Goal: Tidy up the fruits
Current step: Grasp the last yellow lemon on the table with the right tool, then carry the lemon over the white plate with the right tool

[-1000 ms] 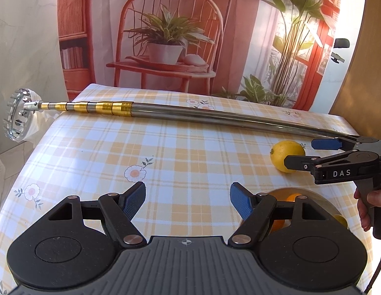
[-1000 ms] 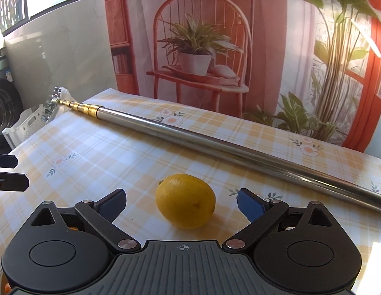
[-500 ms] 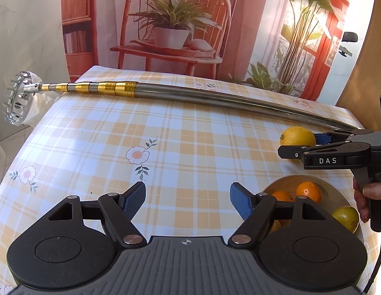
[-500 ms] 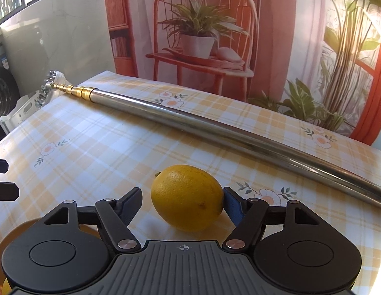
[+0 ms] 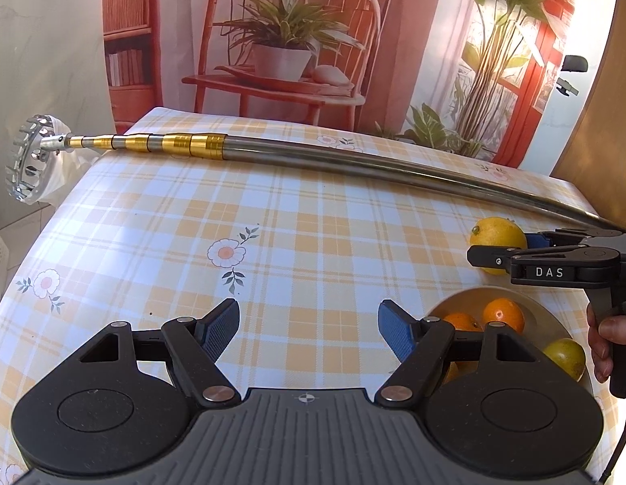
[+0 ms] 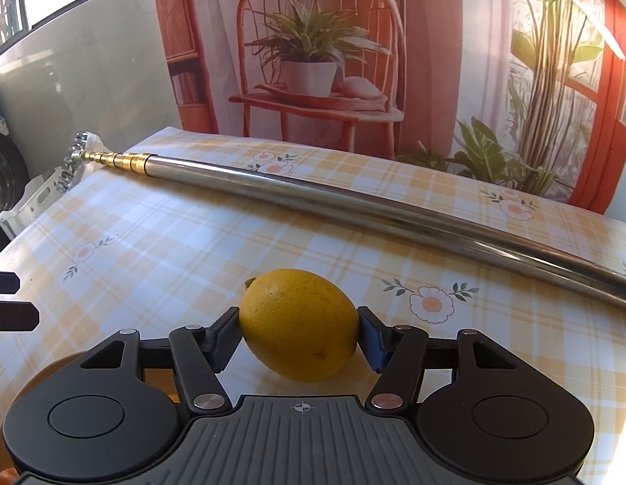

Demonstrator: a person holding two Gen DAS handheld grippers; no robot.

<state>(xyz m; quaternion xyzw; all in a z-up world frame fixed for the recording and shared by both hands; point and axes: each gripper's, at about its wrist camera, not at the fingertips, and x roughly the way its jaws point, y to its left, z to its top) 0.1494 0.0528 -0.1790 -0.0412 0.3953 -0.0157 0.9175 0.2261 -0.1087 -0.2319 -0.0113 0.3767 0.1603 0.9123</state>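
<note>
We note the right gripper (image 6: 298, 337), jaws clamped on the lemon (image 6: 298, 323) above the table (image 6: 159, 250); a pole (image 6: 353, 206) lies behind. Only the left view shows the bowl (image 5: 466, 299); left gripper (image 5: 308, 329) gapes empty.

Pole (image 5: 385, 165): polished metal, glossy, with brass-coloured sections at one end. Tabletop (image 5: 313, 250): smooth checked cover with slight sheen. Lemon (image 6: 298, 323): finely pitted rind, matt. Right tool (image 6: 298, 337): matt black plastic, ribbed grey housing, textured blue pads (image 6: 371, 343).
</note>
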